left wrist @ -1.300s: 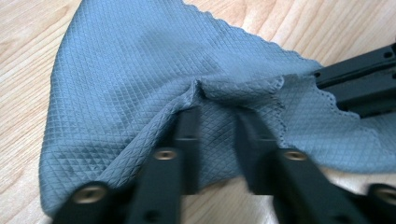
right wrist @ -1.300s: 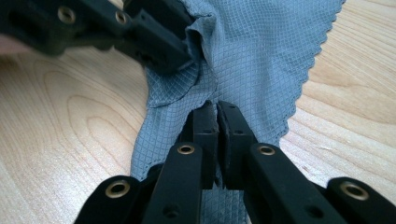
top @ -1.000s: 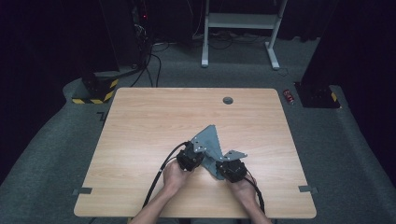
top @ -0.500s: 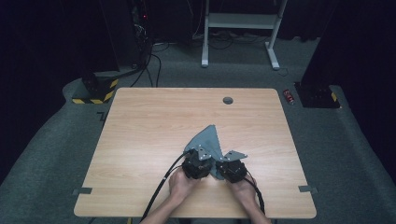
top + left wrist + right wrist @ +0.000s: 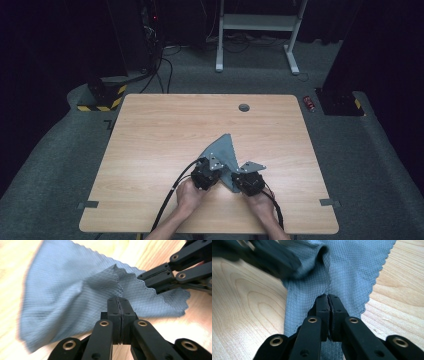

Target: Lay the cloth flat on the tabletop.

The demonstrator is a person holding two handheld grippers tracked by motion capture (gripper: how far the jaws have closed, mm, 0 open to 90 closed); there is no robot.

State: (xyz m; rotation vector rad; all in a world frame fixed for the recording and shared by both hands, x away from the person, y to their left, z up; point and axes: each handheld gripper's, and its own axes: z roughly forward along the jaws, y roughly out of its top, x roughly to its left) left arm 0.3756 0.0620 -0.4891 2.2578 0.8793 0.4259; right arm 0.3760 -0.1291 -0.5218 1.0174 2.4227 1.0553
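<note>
Wooden table under dim light: the left gripper has just closed its jaws again, after briefly opening, and now pinches the grey cloth, apparently a re-grip. The right gripper is clamped on the cloth's other edge. Since a second ago the left hand has drawn nearer; the cloth lies bunched near the table's near edge, so a fold or lift seems ready.

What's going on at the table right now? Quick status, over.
Left gripper just closed, pinching the grey cloth. Right gripper shut on the same cloth. Cloth bunched between them on the wooden table. Nothing in the way.
</note>
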